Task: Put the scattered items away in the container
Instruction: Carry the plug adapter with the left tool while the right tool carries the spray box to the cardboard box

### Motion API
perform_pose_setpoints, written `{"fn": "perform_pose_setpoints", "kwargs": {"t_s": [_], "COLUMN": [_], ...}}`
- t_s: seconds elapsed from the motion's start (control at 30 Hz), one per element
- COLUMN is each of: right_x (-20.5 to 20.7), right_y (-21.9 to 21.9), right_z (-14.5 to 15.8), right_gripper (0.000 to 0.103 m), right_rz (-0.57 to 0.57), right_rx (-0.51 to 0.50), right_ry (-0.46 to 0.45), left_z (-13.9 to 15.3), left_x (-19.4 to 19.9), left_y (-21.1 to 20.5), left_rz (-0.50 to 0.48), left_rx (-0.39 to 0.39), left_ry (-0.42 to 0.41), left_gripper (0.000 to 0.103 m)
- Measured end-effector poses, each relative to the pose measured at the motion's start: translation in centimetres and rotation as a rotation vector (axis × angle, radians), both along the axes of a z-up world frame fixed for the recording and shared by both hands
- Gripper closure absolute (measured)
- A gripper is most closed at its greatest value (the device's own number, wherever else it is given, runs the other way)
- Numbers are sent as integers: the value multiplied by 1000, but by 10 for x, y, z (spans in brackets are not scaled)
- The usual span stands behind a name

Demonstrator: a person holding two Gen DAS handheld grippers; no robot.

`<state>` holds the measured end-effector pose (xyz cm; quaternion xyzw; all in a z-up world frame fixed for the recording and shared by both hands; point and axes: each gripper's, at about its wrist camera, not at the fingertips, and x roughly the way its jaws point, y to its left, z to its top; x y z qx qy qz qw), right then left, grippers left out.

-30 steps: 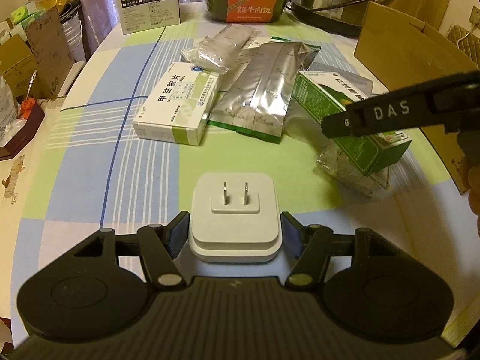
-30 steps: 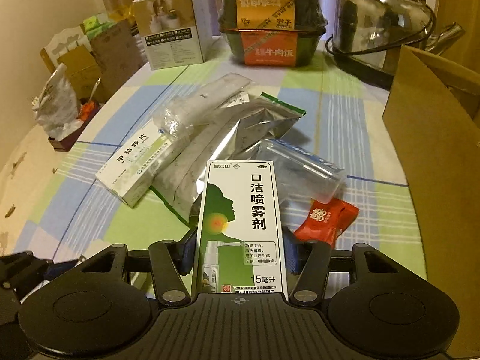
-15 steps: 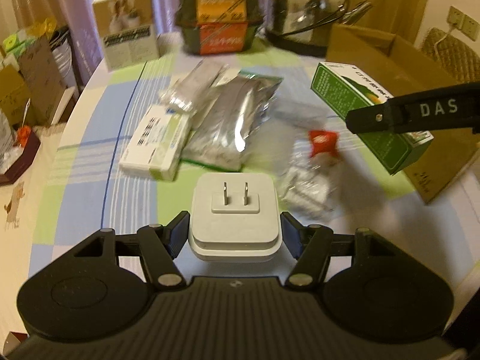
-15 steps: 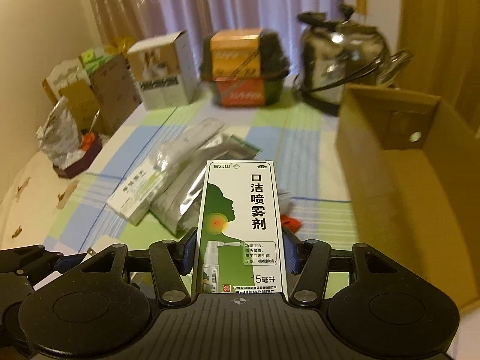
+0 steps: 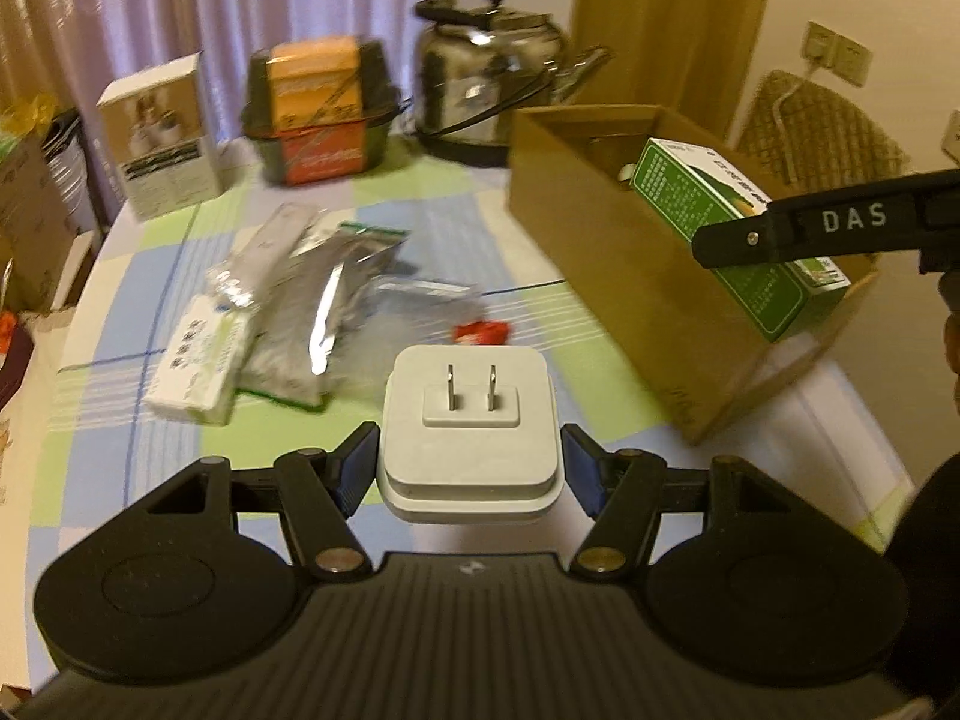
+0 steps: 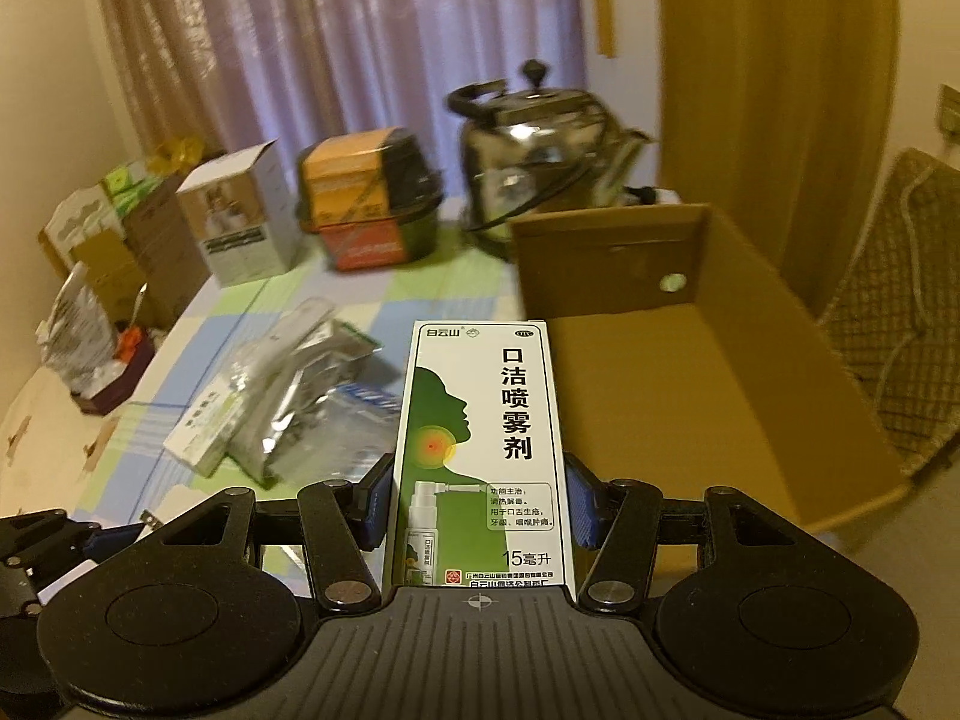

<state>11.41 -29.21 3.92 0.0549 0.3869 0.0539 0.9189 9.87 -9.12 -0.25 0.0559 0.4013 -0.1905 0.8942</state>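
Open brown cardboard box (image 6: 690,396) is lying nearly bare inside; silver foil pouch (image 5: 312,300) and white medicine carton (image 5: 198,354) are crowding the checked tablecloth (image 5: 120,300) beside it.

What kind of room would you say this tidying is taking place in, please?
Most likely a home dining or living area: a checked tablecloth, a steel electric kettle, window curtains and a cushioned chair.

The left claw (image 5: 471,468) is matte black plastic with a ribbed central housing, two round side discs, hinged link arms on silver pivot screws, and blue finger pads (image 5: 354,471). The right claw (image 6: 480,504) matches it; its side bears white "DAS" lettering and a small screw.
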Motion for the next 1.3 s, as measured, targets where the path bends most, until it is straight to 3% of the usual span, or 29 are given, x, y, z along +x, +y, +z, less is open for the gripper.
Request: {"fn": "perform_pose_setpoints", "kwargs": {"t_s": [0.3, 0.63, 1.3], "right_x": [-8, 12, 37], "right_y": [-52, -112, -170], "right_z": [17, 14, -23], "right_gripper": [45, 45, 45], "right_rz": [-73, -124, -185], "right_rx": [-16, -51, -28], "right_ry": [-27, -35, 0], "left_z": [23, 45, 0], "left_x": [-1, 34, 88], "left_y": [-49, -119, -210], "left_rz": [-87, -192, -316], "left_rx": [-28, -47, 33], "left_ry": [-25, -71, -53], "left_gripper": [43, 43, 43]}}
